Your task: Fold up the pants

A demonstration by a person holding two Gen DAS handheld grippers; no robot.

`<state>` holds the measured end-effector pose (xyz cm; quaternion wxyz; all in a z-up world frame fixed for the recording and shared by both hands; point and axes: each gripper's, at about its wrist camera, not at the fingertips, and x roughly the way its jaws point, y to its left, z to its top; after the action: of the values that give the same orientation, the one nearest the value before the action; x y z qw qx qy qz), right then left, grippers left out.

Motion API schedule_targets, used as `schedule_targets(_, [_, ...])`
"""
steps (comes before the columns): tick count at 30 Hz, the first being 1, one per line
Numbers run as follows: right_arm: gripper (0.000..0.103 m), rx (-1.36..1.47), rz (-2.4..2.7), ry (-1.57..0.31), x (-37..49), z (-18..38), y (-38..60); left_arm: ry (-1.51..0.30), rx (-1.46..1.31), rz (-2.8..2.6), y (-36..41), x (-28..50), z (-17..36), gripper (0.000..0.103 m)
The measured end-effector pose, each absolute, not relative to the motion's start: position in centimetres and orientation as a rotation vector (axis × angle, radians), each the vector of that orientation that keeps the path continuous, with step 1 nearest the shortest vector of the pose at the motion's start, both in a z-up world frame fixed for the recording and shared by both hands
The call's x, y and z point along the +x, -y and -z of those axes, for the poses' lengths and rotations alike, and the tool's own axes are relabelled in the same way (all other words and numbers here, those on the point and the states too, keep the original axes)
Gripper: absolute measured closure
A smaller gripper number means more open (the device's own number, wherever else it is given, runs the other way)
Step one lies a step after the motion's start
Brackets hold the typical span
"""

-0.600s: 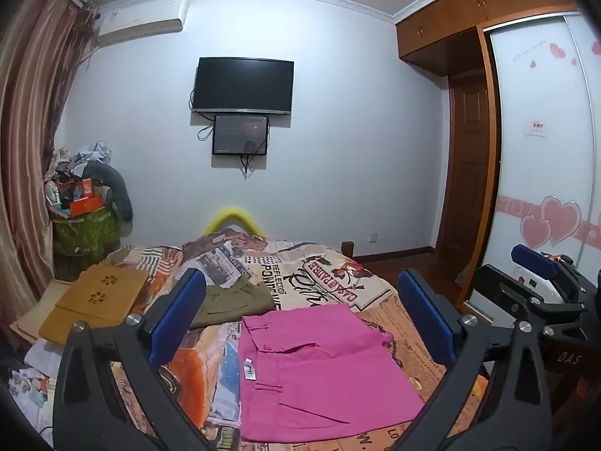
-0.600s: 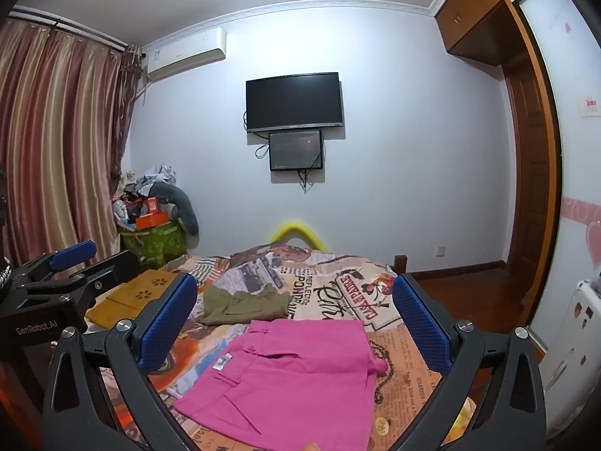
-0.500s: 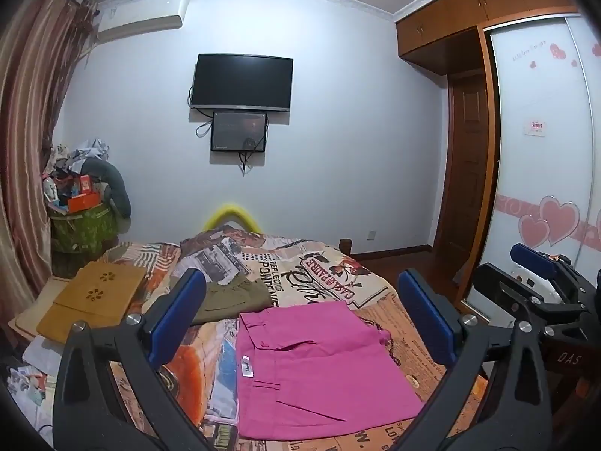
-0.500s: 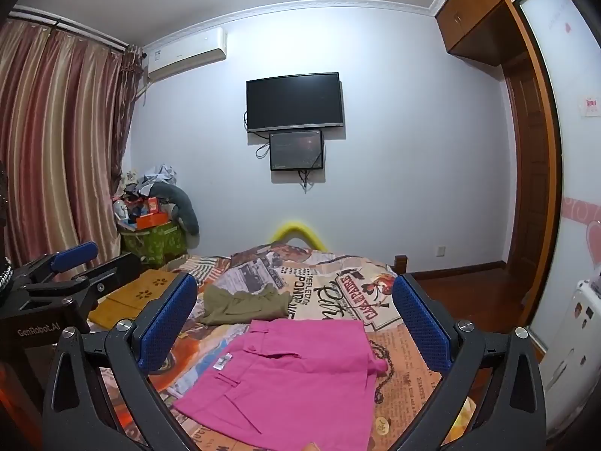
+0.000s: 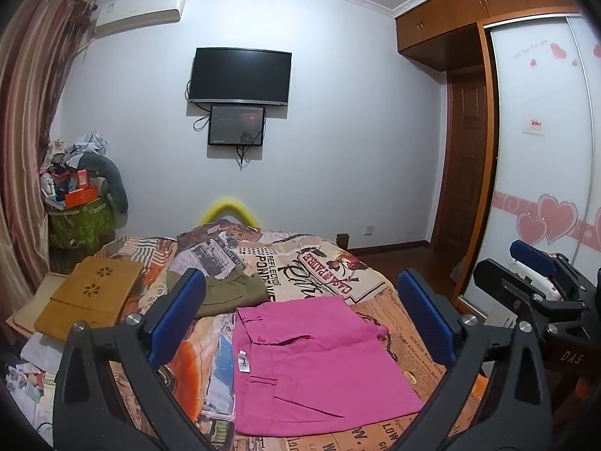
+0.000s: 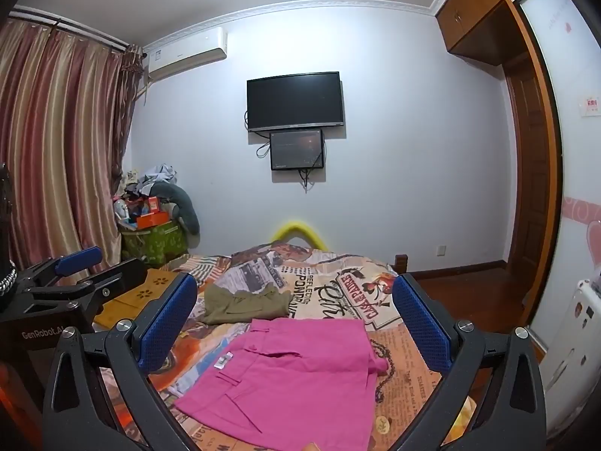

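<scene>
1. Both your grippers hang above the bed with nothing between the pads: left gripper [image 5: 300,323] spread wide, right gripper [image 6: 295,323] spread wide. Drop in too steeply and you'll likely pinch the bedspread [image 5: 338,270] along with the cloth.
2. The pink pants [image 5: 311,360] lie flat, already folded compact, just ahead of both. Grab one layer only and the stack may peel apart.
3. The olive garment [image 6: 248,302] sits just beyond the pink edge; overreach and you could drag it.

Pink pants [image 5: 315,368]; olive garment [image 5: 234,293]; newspaper-print bedspread [image 5: 323,270]; striped maroon curtains [image 6: 56,143]; blue-padded tools.
</scene>
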<state>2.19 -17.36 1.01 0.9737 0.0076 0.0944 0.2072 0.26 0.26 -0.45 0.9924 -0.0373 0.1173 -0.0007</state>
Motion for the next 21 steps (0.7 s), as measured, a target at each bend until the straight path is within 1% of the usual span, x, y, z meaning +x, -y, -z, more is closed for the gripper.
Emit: schedule_targets(21, [0.000, 0.015, -0.415, -0.193, 2.22, -0.83, 17.48, -0.234, -0.077, -0.007, -0.32, 0.19, -0.05, 0.000])
